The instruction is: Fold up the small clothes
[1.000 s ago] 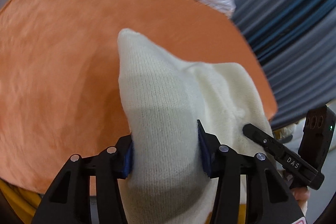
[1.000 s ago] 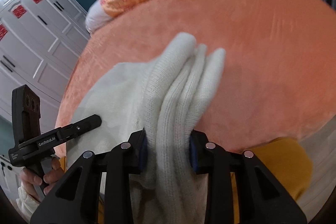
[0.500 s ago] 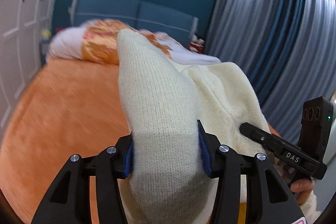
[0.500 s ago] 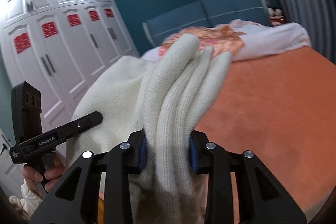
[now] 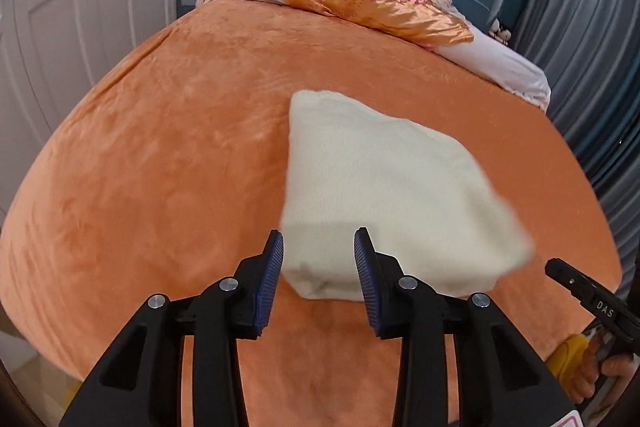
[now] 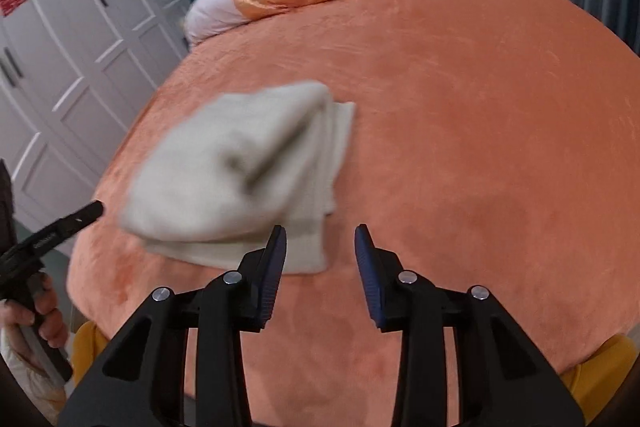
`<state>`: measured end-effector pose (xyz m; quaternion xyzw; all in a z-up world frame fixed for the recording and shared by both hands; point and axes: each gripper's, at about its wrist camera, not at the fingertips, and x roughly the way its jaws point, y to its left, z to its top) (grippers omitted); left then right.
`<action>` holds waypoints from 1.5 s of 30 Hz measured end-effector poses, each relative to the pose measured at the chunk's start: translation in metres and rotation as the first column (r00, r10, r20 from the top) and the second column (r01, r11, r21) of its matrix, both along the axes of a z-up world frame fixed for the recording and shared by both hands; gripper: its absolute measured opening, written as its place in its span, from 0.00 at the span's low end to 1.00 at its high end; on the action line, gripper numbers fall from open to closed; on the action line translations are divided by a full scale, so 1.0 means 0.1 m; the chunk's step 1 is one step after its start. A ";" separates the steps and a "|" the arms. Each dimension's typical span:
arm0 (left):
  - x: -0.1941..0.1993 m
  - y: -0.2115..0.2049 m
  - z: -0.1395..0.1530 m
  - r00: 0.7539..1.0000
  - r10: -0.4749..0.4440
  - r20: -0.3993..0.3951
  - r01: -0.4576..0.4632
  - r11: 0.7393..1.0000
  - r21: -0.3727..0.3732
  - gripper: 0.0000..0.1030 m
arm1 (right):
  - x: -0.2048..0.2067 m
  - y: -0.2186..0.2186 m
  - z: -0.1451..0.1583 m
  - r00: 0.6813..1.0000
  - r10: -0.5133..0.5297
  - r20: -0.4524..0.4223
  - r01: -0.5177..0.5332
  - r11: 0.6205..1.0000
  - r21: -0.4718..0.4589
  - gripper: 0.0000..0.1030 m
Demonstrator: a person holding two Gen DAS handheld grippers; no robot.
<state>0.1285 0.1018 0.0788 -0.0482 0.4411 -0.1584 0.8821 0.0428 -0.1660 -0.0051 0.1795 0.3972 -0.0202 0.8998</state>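
Through the left wrist camera we see our left gripper (image 5: 319, 259) standing open with nothing between its pads, its jaws having just been closing; the folded cream knit garment (image 5: 384, 203) lies on the orange bedspread (image 5: 160, 167) just ahead. Through the right wrist camera our right gripper (image 6: 321, 254) gapes empty, jaws just opening, the blurred garment (image 6: 240, 179) ahead and left.
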 end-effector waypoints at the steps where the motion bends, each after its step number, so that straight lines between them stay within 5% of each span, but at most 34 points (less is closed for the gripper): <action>1: -0.01 -0.05 -0.01 1.000 -0.005 -0.006 0.005 1.000 -0.004 0.36 | 0.09 0.04 0.03 1.000 0.025 -0.003 -0.025 1.000 0.004 0.36; 4: -0.05 -0.21 -0.10 0.999 -0.030 -0.026 0.031 0.999 0.038 0.39 | 0.32 0.12 -0.03 0.998 0.065 -0.028 -0.063 0.997 0.054 0.49; 7: -0.06 -0.31 -0.29 0.994 -0.100 -0.048 0.105 0.988 0.116 0.51 | 0.53 0.11 -0.20 0.995 0.061 -0.075 -0.052 0.992 0.116 0.49; 12: -0.02 -0.25 -0.68 0.995 -0.070 -0.072 0.084 0.973 0.215 0.52 | 0.73 0.15 -0.47 0.986 0.075 -0.150 -0.049 0.985 0.168 0.51; 14: 0.06 -0.14 -0.72 0.995 -0.039 -0.088 0.052 0.987 0.150 0.52 | 0.79 0.23 -0.44 0.983 0.117 -0.139 -0.093 0.981 0.171 0.29; 16: 0.12 -0.08 -0.72 0.995 -0.019 -0.097 0.029 0.994 0.105 0.52 | 0.77 0.28 -0.26 0.986 0.133 -0.098 -0.121 0.985 0.124 0.18; 18: 0.15 -0.08 -0.73 0.995 -0.016 -0.096 0.028 0.991 0.133 0.52 | 0.67 0.25 0.03 0.993 0.119 -0.016 -0.116 0.988 0.098 0.13; 21: 0.19 -0.06 -0.85 0.992 0.025 -0.122 0.001 0.977 0.213 0.39 | 0.53 0.09 0.23 0.997 0.065 0.047 -0.069 0.994 0.083 0.03; 25: 0.26 0.13 -1.08 0.974 0.092 -0.205 -0.059 0.985 0.163 0.33 | 0.68 0.01 -0.43 0.980 0.038 -0.194 -0.042 0.999 -0.016 0.03; 32: 0.02 0.02 -0.63 0.993 0.006 -0.117 0.003 0.997 0.079 0.33 | 0.46 0.18 0.02 0.997 0.058 -0.045 -0.059 0.998 -0.020 0.03; 34: -0.01 -0.13 -0.56 0.995 -0.020 -0.100 0.028 0.996 0.086 0.33 | 0.52 0.27 0.03 0.995 0.087 -0.053 -0.089 0.995 -0.037 0.03; 38: -0.01 -0.37 -0.56 0.996 -0.028 -0.085 0.039 0.990 0.133 0.35 | 0.76 0.42 -0.41 0.967 0.106 -0.234 -0.140 0.981 -0.136 0.04; 45: 0.00 -0.42 -0.48 0.997 -0.038 -0.073 0.049 0.987 0.151 0.35 | 0.50 0.40 -0.08 0.987 0.091 -0.134 -0.106 0.989 -0.105 0.05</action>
